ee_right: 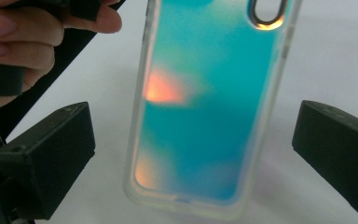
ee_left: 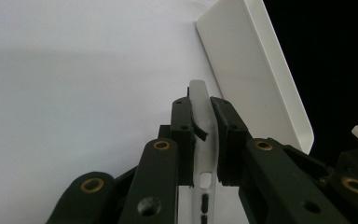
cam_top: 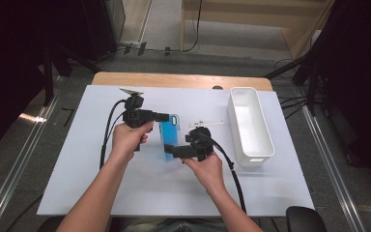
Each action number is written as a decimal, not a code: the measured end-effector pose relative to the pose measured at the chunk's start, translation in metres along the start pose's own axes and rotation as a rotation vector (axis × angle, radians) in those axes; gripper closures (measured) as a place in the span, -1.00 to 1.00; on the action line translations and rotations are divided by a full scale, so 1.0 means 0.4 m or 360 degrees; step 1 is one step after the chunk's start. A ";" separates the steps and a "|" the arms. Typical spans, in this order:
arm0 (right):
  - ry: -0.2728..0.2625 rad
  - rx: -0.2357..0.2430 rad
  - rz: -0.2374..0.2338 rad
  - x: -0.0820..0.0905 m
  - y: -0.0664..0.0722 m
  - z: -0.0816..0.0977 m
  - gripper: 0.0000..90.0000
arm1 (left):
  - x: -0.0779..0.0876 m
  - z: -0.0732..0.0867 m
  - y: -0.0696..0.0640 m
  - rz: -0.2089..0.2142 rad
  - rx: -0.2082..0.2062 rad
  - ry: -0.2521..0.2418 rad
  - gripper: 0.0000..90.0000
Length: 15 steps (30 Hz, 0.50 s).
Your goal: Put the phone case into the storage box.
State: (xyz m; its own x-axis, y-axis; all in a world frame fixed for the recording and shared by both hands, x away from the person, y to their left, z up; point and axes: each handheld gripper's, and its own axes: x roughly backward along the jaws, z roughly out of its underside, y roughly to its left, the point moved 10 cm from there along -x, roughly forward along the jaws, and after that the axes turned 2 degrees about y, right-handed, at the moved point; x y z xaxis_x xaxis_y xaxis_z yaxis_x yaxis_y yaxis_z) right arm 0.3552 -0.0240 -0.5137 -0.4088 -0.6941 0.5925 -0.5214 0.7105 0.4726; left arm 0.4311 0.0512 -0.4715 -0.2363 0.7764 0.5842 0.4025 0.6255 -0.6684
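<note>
Between our left gripper's (ee_left: 204, 123) jaws we are clamping the phone case (ee_right: 205, 102) by one edge, its lower part cut off in that gripper's view. Our right gripper (ee_right: 193, 149) is standing wide apart, the case lying between its pads untouched, its top edge cropped. Beyond the right gripper, the white bin (cam_top: 251, 123) is sitting well apart on the table (cam_top: 140, 188).

The phone case (ee_right: 205, 107) was turquoise blue with soft orange glints and a milky, see-through rim. Both grippers (cam_top: 166, 117) (cam_top: 170, 151) were black. The bin (cam_top: 249, 125) was white, the table cover (cam_top: 140, 188) pale grey-white over a light wood edge.
</note>
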 end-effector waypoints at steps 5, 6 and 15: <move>0.0093 0.0092 -0.0009 0.017 -0.010 0.003 -1.00 | 0.017 0.000 -0.007 0.0002 -0.0102 -0.0021 0.77; 0.0103 0.0105 -0.0024 0.020 -0.008 0.003 -1.00 | 0.021 0.000 -0.009 0.0010 -0.0128 -0.0021 0.77; 0.0153 0.0300 -0.0050 0.050 -0.005 0.009 -1.00 | 0.048 0.007 -0.033 -0.0004 -0.0325 -0.0038 0.77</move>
State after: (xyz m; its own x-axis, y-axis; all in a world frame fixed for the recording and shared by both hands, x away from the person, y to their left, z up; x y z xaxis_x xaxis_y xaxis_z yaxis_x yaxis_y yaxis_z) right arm 0.3455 -0.0398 -0.5053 -0.3216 -0.6948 0.6433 -0.6671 0.6484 0.3668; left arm 0.4189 0.0582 -0.4527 -0.2576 0.7780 0.5730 0.5721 0.6007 -0.5584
